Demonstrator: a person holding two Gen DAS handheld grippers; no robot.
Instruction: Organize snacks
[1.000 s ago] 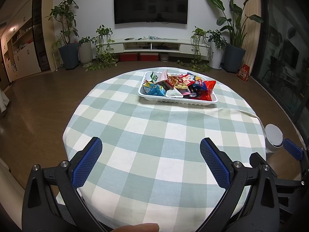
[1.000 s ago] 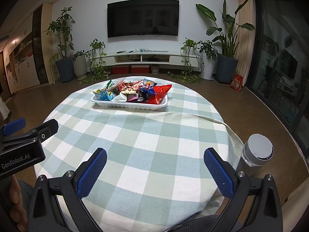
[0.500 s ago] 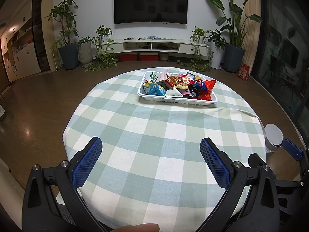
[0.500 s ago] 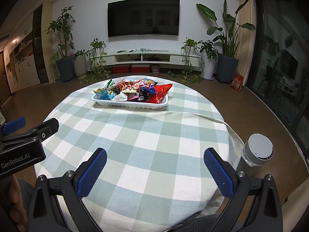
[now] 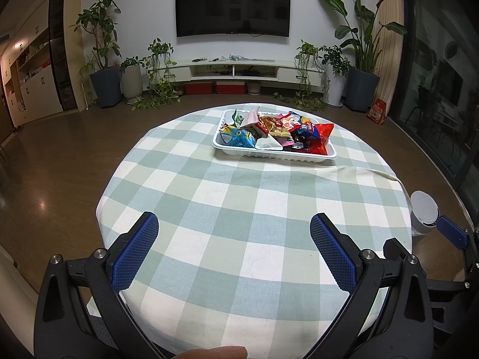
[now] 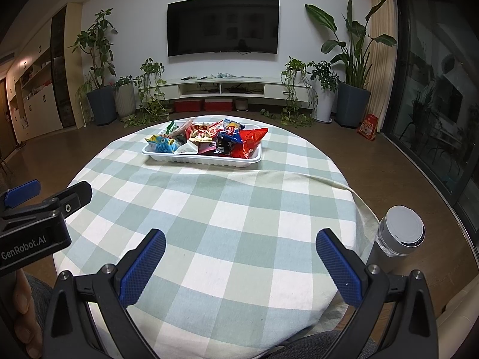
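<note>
A white tray (image 5: 271,153) (image 6: 206,160) sits at the far side of a round table covered with a green and white checked cloth (image 5: 239,209) (image 6: 227,215). Several snack packets lie piled in it, among them a red bag (image 5: 321,136) (image 6: 250,142) and a blue and yellow bag (image 5: 236,137) (image 6: 161,143). My left gripper (image 5: 233,236) is open over the near edge of the table with nothing between its blue pads. My right gripper (image 6: 239,251) is likewise open and empty, also at the near edge, far from the tray.
A grey cylinder with a white top (image 6: 399,236) (image 5: 423,215) stands just off the table's right edge. A fold runs across the cloth (image 6: 299,176) in front of the tray. Behind the table are wooden floor, potted plants, a TV wall and a glass door at right.
</note>
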